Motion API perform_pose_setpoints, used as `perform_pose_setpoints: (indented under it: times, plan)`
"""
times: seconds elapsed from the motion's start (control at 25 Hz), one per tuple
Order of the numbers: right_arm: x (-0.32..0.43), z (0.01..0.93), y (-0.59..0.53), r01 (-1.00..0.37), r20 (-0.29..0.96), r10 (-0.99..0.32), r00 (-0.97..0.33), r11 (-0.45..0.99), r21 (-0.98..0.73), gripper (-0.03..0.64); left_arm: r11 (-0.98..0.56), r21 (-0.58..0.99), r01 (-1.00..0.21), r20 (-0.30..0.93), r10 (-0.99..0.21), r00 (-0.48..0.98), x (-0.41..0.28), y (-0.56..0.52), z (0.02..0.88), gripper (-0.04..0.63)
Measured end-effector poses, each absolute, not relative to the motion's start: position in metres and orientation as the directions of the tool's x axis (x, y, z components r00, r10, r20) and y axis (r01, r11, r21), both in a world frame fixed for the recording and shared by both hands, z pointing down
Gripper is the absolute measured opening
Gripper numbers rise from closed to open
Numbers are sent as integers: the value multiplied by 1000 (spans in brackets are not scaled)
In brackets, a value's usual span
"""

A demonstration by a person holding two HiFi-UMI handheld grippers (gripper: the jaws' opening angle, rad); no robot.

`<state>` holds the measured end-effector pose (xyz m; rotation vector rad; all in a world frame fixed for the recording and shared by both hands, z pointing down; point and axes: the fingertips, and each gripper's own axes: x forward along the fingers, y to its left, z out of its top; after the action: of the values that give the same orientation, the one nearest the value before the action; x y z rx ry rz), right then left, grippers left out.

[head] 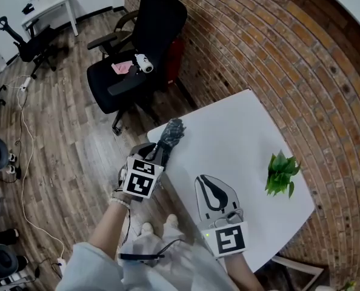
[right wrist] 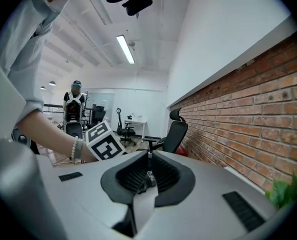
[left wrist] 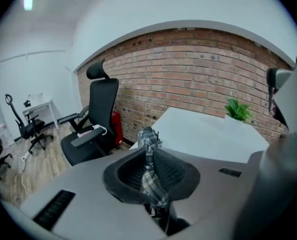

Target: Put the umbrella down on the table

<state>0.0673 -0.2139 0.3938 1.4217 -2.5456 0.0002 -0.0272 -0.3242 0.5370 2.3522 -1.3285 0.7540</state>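
Left gripper is clamped on the folded plaid umbrella, whose end pokes out over the white table's corner. Right gripper has its jaws pinched together on nothing, above the table's near side. A little green plant sits well off toward the brick wall, and there's a black office chair past the corner.

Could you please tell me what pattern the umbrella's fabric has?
A grey, dark and white plaid; the umbrella shows best in the left gripper view.
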Motion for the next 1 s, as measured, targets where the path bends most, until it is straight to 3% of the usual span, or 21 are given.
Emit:
perform_pose_setpoints:
  times: [0.04, 0.2, 0.52, 0.76, 1.0]
  plan:
    - [67, 389, -213, -843, 185, -844, -503, 526, 109, 54, -510, 22, -860, 572, -699, 429, -30, -320, 526, 47]
    - [67, 371, -208, -850, 152, -855, -497, 514, 116, 54, -521, 3, -854, 472, -752, 461, -34, -302, 480, 21]
    - [62, 345, -199, -852, 92, -863, -496, 505, 138, 54, -535, 13, -844, 299, -804, 514, -42, -257, 396, 19]
    - [62, 335, -195, -856, 79, -869, -489, 495, 150, 54, -573, -13, -819, 236, -798, 554, -42, -227, 361, 18]
    - [59, 326, -193, -857, 57, -872, -487, 489, 160, 54, -603, -72, -794, 251, -782, 571, -44, -207, 357, 19]
